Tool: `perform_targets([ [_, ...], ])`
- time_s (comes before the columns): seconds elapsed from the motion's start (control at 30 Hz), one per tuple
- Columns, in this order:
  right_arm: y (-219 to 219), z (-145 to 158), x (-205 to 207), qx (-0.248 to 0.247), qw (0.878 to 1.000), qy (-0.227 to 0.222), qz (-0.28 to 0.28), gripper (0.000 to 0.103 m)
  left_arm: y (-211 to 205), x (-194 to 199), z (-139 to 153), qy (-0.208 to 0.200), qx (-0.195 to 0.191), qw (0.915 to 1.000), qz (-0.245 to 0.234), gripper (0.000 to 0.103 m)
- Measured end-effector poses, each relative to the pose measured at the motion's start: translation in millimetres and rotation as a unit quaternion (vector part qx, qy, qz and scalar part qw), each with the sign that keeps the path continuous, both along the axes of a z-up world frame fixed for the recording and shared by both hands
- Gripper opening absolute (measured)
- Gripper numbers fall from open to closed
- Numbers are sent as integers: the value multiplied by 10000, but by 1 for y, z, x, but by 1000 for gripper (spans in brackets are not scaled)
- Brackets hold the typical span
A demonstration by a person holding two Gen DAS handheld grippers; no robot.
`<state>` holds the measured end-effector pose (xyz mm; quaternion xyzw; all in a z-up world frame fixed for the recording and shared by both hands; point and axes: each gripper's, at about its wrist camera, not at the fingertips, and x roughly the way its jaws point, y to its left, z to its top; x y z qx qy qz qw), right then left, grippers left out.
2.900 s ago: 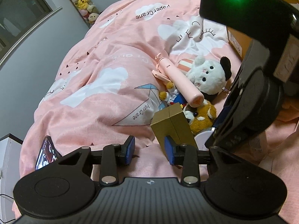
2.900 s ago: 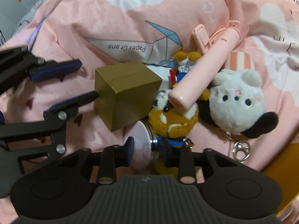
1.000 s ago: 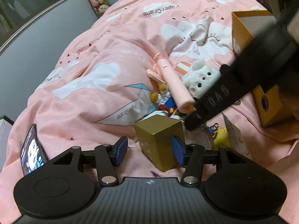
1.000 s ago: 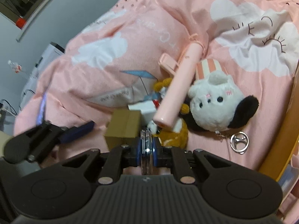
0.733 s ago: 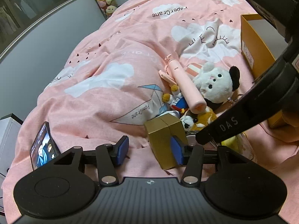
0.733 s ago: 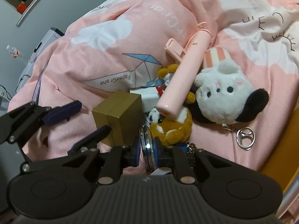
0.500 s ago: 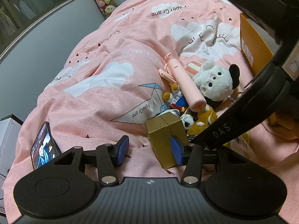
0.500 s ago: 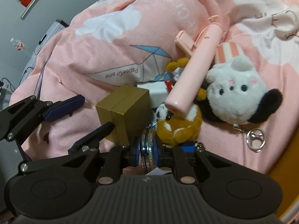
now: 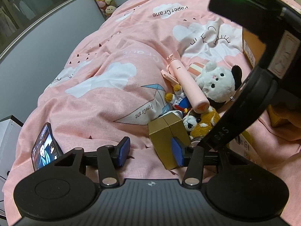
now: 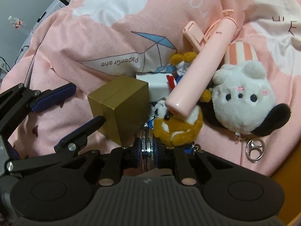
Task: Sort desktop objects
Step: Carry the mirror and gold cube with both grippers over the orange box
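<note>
My right gripper (image 10: 148, 150) has its jaws closing on a round silver-rimmed compact (image 10: 147, 141), which stands edge-on between the blue pads. It sits low against the orange plush dog (image 10: 178, 130). A gold box (image 10: 122, 101) lies just left of it on the pink quilt. My left gripper (image 9: 150, 151) is open; its right pad (image 9: 176, 154) is in front of the gold box (image 9: 165, 130) and its left pad is well clear of it. A pink stick (image 10: 203, 71) leans across the dog, with a white plush (image 10: 242, 101) to its right.
A phone (image 9: 45, 148) with a lit screen lies at the quilt's left edge. An orange cardboard box (image 9: 250, 50) stands at the right, partly behind the right gripper's black body. A small white box (image 10: 158, 86) and a keyring (image 10: 254, 148) lie among the toys.
The right gripper, first open around the flat-lying compact, shut on it, lifted it, and has come down close to the orange plush dog. The left gripper has stayed by the gold box.
</note>
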<state>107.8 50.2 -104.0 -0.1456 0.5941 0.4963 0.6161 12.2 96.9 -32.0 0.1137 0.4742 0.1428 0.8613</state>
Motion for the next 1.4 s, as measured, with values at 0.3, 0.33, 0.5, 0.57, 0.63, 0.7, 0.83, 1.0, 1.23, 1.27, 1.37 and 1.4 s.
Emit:
perform_targets([
  [0.3,-41,45,8,843,9926,-379,-794,14,-1,2,0,16,-13,10000,7,57],
  [0.33,-43,47,6,934,9915,-448,-784,14,-1,1,0,18,-4,10000,6,57],
  [0.5,-26,52,5,1192,9895,-595,-559,14,-2,2,0,23,44,10000,44,56],
  [0.57,-20,53,3,1141,9896,-752,-451,14,-3,1,1,-3,28,10000,45,56],
  [0.63,-21,52,3,1142,9898,-756,-388,14,-5,-1,3,-93,-80,9999,-84,56],
  [0.7,-20,52,2,1153,9897,-774,-350,14,-7,0,3,-91,-306,9994,-125,57],
  [0.83,-21,51,1,1147,9898,-784,-327,14,-1,5,0,-96,-552,9983,158,60],
  [1.0,-22,49,1,1134,9901,-745,-351,14,8,11,-3,-59,-896,9949,462,62],
  [1.23,-23,48,-1,1147,9898,-724,-437,14,14,16,-9,-32,-1080,9916,717,59],
  [1.27,-25,48,-1,1169,9896,-699,-464,14,15,16,-9,-61,-1115,9911,724,58],
  [1.37,-36,58,-1,1303,9871,-717,-601,14,17,12,-5,-139,-1206,9900,724,58],
  [1.4,-41,63,-1,1362,9856,-756,-659,14,17,12,-3,-155,-1205,9902,692,58],
])
